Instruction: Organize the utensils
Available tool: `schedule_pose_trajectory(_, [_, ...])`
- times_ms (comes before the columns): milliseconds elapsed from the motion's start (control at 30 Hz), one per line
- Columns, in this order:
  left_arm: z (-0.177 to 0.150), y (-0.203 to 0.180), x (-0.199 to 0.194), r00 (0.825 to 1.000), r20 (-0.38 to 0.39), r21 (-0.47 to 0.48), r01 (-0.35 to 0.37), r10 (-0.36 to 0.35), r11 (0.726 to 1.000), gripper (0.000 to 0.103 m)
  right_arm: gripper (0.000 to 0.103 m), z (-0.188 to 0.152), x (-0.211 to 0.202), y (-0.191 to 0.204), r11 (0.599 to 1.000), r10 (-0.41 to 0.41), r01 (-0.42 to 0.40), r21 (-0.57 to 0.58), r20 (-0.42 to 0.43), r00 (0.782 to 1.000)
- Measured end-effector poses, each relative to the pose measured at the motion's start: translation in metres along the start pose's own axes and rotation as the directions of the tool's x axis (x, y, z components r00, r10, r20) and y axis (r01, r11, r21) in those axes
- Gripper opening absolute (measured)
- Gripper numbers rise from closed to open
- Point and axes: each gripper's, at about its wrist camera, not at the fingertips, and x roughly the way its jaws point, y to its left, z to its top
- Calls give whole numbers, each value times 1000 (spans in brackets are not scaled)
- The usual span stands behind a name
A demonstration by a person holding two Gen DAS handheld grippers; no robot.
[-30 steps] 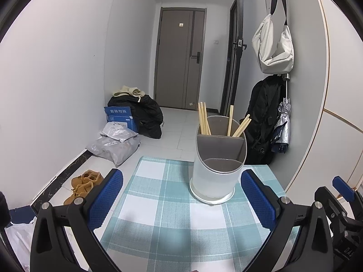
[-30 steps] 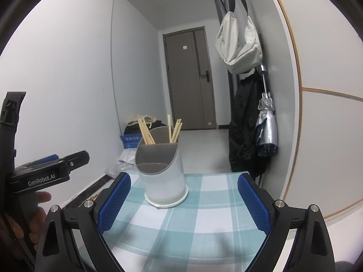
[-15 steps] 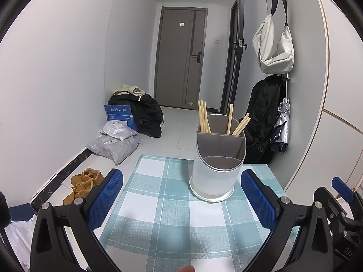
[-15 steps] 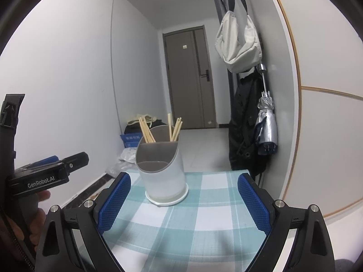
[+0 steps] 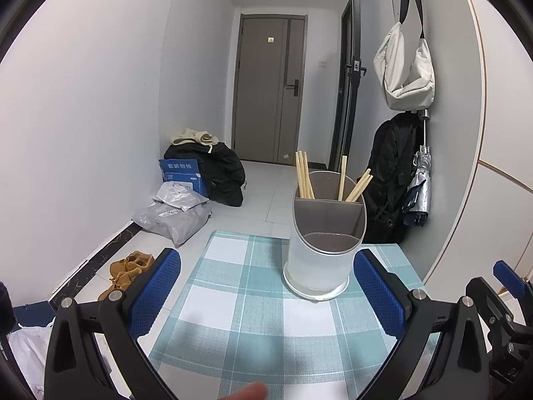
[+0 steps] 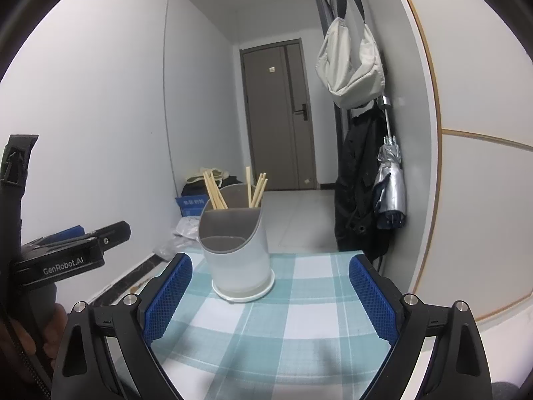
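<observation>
A white and grey utensil holder (image 5: 324,250) (image 6: 237,256) stands upright on the teal checked tablecloth (image 5: 246,316) (image 6: 299,313). Several wooden chopsticks (image 5: 304,175) (image 6: 255,188) stick up from its rear compartments; the front compartment looks empty. My left gripper (image 5: 266,293) hovers open over the cloth, short of the holder, with nothing between its blue pads. My right gripper (image 6: 269,296) is likewise open and empty, the holder just ahead and left of centre. The left gripper's body (image 6: 63,253) shows at the left edge of the right wrist view.
The table's far edge drops to a tiled floor with brown shoes (image 5: 128,273), grey parcels (image 5: 176,210) and a blue box (image 5: 181,173). A black coat (image 6: 363,186), folded umbrella (image 6: 391,183) and white bag (image 6: 351,70) hang on the right wall. A fingertip (image 5: 250,391) shows at the bottom edge.
Both grippers have drawn back slightly from the holder, which now looks a little smaller. A fingertip has come into the bottom of the left wrist view. Both stay open and empty.
</observation>
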Motion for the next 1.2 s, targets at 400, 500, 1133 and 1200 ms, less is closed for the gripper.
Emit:
schedule_pose_trajectory(400, [0,0,1,1000,-4,-2,0,0,1000,101,96,-1,0,2,1000,-1,1,-13,-6,1000])
schedule_pose_trajectory(500, [0,1,0,1000,2,-2,-1,1,1000,101,96,-2,1,2,1000,-2,2,-13,-8,1000])
schedule_pose_trajectory(1133, [-1,-1,1,1000,-3,1,0,0,1000,101,96,-4,3,3,1000,-4,4,-10,-21,1000])
schedule_pose_trajectory(1200, [-2,-2,1,1000,-4,3,-3,3,1000,101,96,-4,3,3,1000,-7,7,-11,-21,1000])
